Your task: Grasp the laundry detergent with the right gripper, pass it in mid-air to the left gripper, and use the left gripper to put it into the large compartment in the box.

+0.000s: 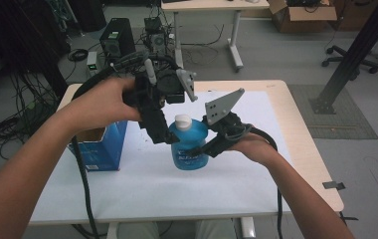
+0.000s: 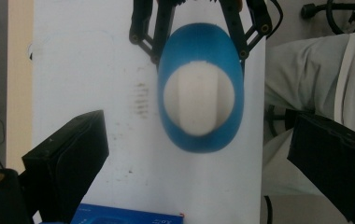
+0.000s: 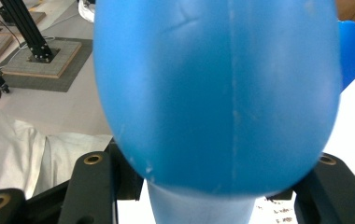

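A blue bottle (image 1: 189, 147) with a white cap (image 1: 182, 120) stands upright on the white mat (image 1: 142, 184) at the table's middle. My right gripper (image 1: 205, 149) comes in from the right and is shut on the bottle's body; in the right gripper view the blue bottle (image 3: 217, 93) bulges between its two jaws. My left gripper (image 1: 163, 134) hangs over the bottle and points down, open. In the left gripper view the cap (image 2: 199, 100) lies midway between the wide-apart fingers (image 2: 68, 158), untouched, with the right gripper (image 2: 199, 42) clamping the bottle's far side.
An open blue cardboard box (image 1: 100, 147) stands on the mat just left of the bottle, under my left forearm. The tan table edge (image 1: 304, 149) runs along the right. Cables, a computer tower (image 1: 116, 39) and another desk sit on the floor beyond.
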The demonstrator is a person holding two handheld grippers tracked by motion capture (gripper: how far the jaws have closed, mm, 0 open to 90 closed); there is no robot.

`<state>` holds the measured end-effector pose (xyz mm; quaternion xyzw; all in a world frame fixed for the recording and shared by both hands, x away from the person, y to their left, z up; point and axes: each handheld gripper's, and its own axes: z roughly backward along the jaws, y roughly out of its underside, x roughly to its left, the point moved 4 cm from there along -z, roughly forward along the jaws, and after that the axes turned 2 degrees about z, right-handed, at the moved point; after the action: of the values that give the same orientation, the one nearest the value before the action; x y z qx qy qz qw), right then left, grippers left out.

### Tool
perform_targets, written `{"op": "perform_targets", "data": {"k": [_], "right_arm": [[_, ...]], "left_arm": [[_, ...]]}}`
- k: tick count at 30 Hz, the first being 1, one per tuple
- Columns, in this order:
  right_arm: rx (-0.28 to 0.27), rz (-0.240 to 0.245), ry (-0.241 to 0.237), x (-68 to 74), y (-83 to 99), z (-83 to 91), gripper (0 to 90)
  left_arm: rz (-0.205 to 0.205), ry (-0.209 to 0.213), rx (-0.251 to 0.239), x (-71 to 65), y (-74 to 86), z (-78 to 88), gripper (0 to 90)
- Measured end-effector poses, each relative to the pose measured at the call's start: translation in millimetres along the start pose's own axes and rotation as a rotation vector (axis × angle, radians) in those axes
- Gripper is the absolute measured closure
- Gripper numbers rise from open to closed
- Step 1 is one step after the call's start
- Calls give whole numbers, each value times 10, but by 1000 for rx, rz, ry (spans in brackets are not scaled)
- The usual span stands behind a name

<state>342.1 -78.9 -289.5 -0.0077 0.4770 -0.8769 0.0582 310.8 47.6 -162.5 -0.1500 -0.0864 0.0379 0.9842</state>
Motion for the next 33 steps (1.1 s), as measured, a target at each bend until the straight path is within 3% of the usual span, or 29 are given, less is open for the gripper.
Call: {"op": "perform_targets", "data": {"k": [16,33], "right_arm": [[10,-7,-8,-16,-17,-59,442],[20,-13,-15,-22,-15,-79,441]], "left_arm": [[-7,27,26,26,-95,-163,54],[18,62,46,67,-33,-455,64]]}}
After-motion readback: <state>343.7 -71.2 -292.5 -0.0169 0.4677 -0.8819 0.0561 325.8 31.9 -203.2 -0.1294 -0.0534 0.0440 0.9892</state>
